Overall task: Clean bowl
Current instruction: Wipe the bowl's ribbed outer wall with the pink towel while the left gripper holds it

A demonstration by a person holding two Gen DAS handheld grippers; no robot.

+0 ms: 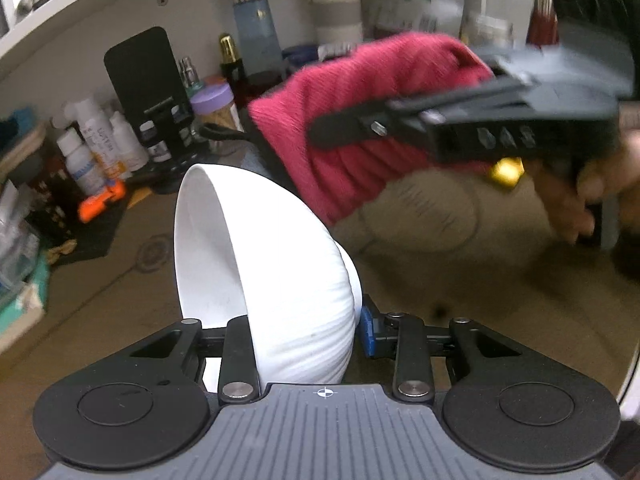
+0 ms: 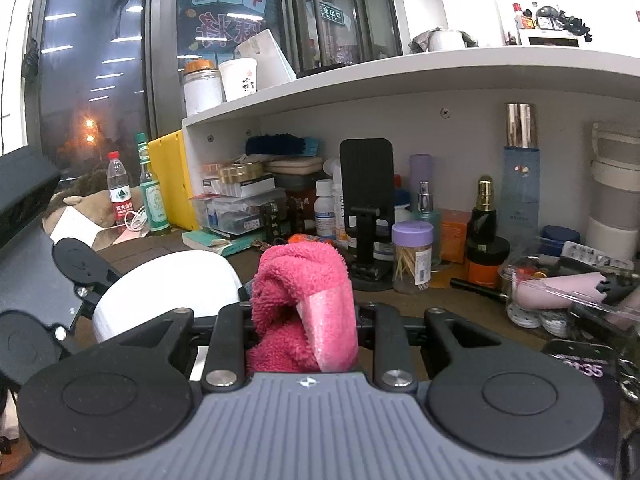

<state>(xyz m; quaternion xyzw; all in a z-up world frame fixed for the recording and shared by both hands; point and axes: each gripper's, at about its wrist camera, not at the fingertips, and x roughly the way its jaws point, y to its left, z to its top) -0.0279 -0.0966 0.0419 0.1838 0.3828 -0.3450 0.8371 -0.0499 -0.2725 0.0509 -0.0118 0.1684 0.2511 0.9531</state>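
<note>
Nearest the left wrist camera, my left tongs (image 1: 308, 336) are clenched on the white bowl (image 1: 256, 276), one finger inside the rim and the blue-padded finger (image 1: 370, 334) against the ribbed outer wall. Bowl surface is plain white, smooth inside, finely ribbed outside; no visible residue can be confirmed. Bowl is held on edge above the brown table (image 1: 420, 264), its opening facing left in this view and its base facing right, so that its axis runs roughly level, left to right.

My right tongs (image 2: 302, 334) are clenched on a folded pink-red towel (image 2: 296, 280), which bulges up and forward between the fingers. In the left wrist view the towel (image 1: 360, 120) hangs above and to the right of the bowl, close to it; contact between them cannot be determined. In the right wrist view the bowl (image 2: 168, 288) sits just left of the towel, with the left tongs (image 2: 80, 280) gripping it.
</note>
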